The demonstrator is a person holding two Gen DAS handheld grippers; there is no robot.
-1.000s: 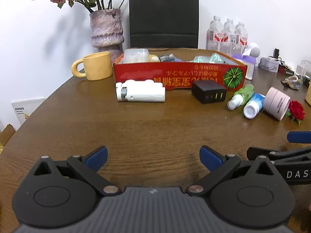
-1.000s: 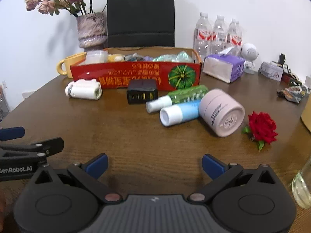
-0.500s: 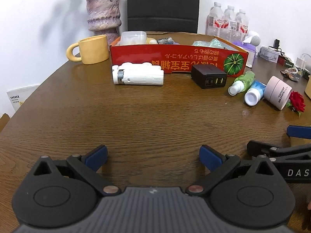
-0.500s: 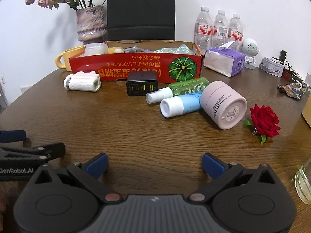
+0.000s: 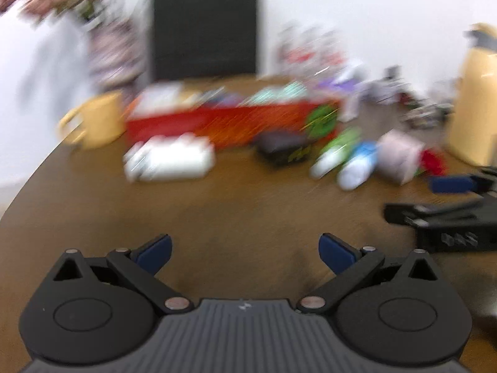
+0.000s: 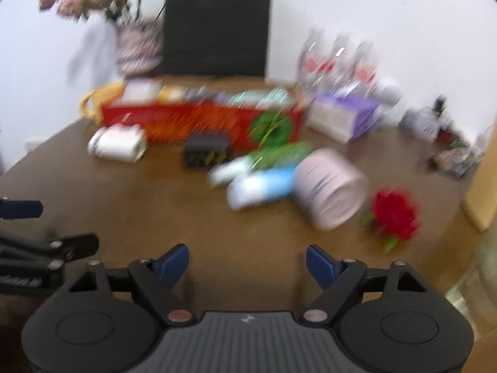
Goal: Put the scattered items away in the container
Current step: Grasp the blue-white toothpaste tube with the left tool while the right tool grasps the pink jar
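Note:
Both views are motion-blurred. A red cardboard box (image 5: 226,121) (image 6: 198,121) holding several items stands at the far side of the brown table. In front of it lie a white device (image 5: 169,161) (image 6: 118,144), a black charger (image 5: 281,147) (image 6: 206,152), a green bottle (image 5: 335,152) (image 6: 273,158), a blue bottle (image 5: 357,168) (image 6: 261,186), a pink jar (image 5: 399,160) (image 6: 330,197) and a red rose (image 5: 431,161) (image 6: 394,214). My left gripper (image 5: 245,253) is open and empty above bare table. My right gripper (image 6: 247,264) is open and empty, near the jar and bottles.
A yellow mug (image 5: 96,121) and a vase of flowers (image 6: 138,46) stand left of the box, a black bag (image 5: 205,28) behind it. Water bottles (image 6: 337,59), a purple tissue pack (image 6: 344,118) and small clutter are at the right. A tan container (image 5: 475,99) stands far right.
Both grippers have moved forward and swung, blurring the views. The right gripper's jaws have narrowed slightly. The items on the table have not moved.

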